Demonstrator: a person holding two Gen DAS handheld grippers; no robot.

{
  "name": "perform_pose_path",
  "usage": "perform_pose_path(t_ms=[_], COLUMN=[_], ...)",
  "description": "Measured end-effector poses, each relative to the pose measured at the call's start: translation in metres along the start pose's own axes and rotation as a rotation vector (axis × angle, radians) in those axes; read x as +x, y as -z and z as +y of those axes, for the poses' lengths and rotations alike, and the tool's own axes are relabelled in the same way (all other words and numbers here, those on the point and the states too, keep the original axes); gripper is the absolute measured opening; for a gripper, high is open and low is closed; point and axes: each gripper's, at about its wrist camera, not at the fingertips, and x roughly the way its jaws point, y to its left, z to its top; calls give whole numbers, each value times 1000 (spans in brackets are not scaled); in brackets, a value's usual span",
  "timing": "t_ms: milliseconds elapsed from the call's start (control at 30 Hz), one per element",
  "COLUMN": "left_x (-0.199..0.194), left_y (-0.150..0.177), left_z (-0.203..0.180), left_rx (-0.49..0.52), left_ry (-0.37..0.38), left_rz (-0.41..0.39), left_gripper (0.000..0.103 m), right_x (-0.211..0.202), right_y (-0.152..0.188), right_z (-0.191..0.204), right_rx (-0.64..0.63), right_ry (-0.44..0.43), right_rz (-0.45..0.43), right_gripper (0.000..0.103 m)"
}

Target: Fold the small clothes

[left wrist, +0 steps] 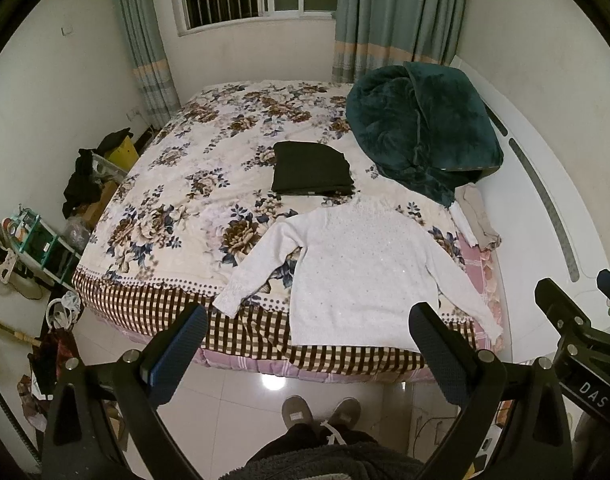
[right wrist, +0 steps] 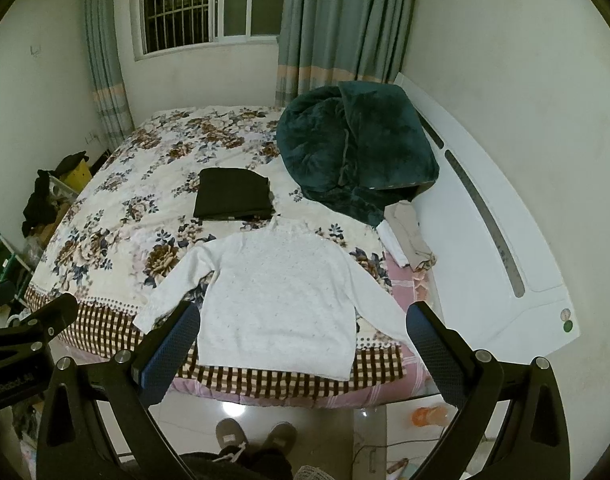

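Both hand-held grippers, left (left wrist: 307, 344) and right (right wrist: 303, 344), hang released with jaws spread wide above the bed's (left wrist: 177, 200) near edge. Spread flat there lies a white sweater (left wrist: 357, 264), a folded dark garment (left wrist: 311, 169) just behind it.

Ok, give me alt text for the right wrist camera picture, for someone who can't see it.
A white sweater lies flat, sleeves spread, at the near edge of a floral-covered bed, framed by the open right gripper. Behind it sit a folded black garment and a heaped dark green blanket.
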Motion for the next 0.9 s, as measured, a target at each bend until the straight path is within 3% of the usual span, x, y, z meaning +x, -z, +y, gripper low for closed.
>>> perform_pose_path(t_ms=[233,400,567,633,700,900], left_x=[41,108,213,250,286,414], left_y=[-24,-43,-53,-52,-50,-36], left_z=[11,6,-18,-31,-46,-84], left_rx=[17,35,49,57,72,84], left_ry=[-19,-70,-105,-119,-153,-232], left_rz=[-15,-46,59,92,131,290], left_gripper=[103,103,103,103,103,103], right_x=[30,114,228,277,330,499], right_y=[0,17,70,100,131,232], right_z=[-2,-55,-163,-205,-242,-339], right_rx=[68,244,574,708,811,1181], right_ry=[1,87,206,241,277,267], right_rz=[52,132,275,323,394,558], right_gripper=[103,103,102,91,66,66])
